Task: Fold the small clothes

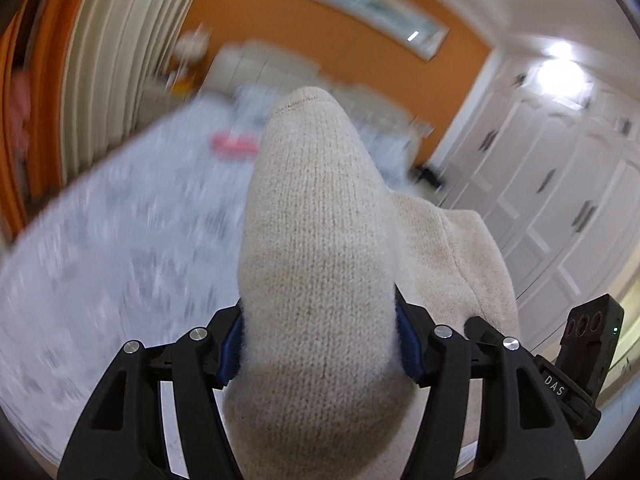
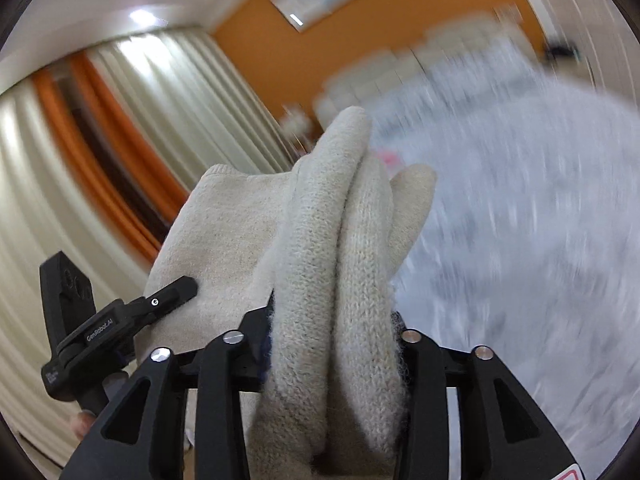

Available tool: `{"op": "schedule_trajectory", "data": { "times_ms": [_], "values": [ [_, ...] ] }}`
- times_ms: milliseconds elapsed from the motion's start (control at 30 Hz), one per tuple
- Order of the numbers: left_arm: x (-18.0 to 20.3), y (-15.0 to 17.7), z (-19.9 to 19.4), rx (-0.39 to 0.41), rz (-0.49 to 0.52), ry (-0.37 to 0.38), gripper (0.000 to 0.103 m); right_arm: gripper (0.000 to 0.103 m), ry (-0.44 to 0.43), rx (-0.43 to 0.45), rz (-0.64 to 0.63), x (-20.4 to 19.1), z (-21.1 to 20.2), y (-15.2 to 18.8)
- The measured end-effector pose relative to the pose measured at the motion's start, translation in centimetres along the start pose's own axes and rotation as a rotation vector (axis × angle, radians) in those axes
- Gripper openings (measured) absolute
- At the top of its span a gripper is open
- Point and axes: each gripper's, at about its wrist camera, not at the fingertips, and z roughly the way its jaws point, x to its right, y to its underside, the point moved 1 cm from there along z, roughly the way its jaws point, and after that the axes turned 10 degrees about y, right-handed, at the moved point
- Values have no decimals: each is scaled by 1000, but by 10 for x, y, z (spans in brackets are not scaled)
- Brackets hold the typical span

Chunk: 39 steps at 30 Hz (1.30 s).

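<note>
- Cream knitted garment (image 1: 316,240): soft, light and limp by the look of it, a loose fuzzy knit, likely to sag and bunch wherever unsupported; not fragile, not slippery, fibres catching readily on the pads.
- Held up in the air between both tools, above a pale patterned bedspread (image 1: 100,248) that shows only as blur; not resting on anything visible.
- Best taken at edges or corners, judging by the drape, so that the fabric hangs flat rather than in a wad; a hemmed edge visible at the far tip in the left wrist view.
- Left gripper (image 1: 318,344): jaws partly closed, clamped on a thick roll of the knit, blue pads pressed into the fabric on both sides; more cloth spilling off to the right towards the other tool.
- Right gripper (image 2: 332,336): jaws likewise closed down on the garment, pinching two or three stacked folds side by side; a wider flap spreading off to the left, touching the other tool's finger there.
- Both grips bulky rather than neat, holding several layers, so probably some slack to shake out before any clean fold.
- Something small and pink (image 1: 234,146) lying on the bedspread further off, too blurred to identify.
</note>
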Motion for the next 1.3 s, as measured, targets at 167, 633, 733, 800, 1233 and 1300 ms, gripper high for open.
{"op": "schedule_trajectory", "data": {
  "times_ms": [167,633,733,800,1233,1300],
  "values": [
    [-113,101,101,-273,-242,-230,59,45,344,-309,52,95,111,86],
    [-173,130,117,-253,-471,-162,87,78,226,-453,199,116,183,101],
    [-182,136,126,-271,-548,-68,72,47,172,-457,257,117,194,111],
    [-177,127,125,-277,-553,-55,52,33,164,-446,256,107,187,103],
    [-116,134,118,-321,-276,-233,50,41,319,-409,92,118,128,102],
    [-103,135,106,-289,-203,-296,57,38,318,-300,88,107,92,92]
  ]
}}
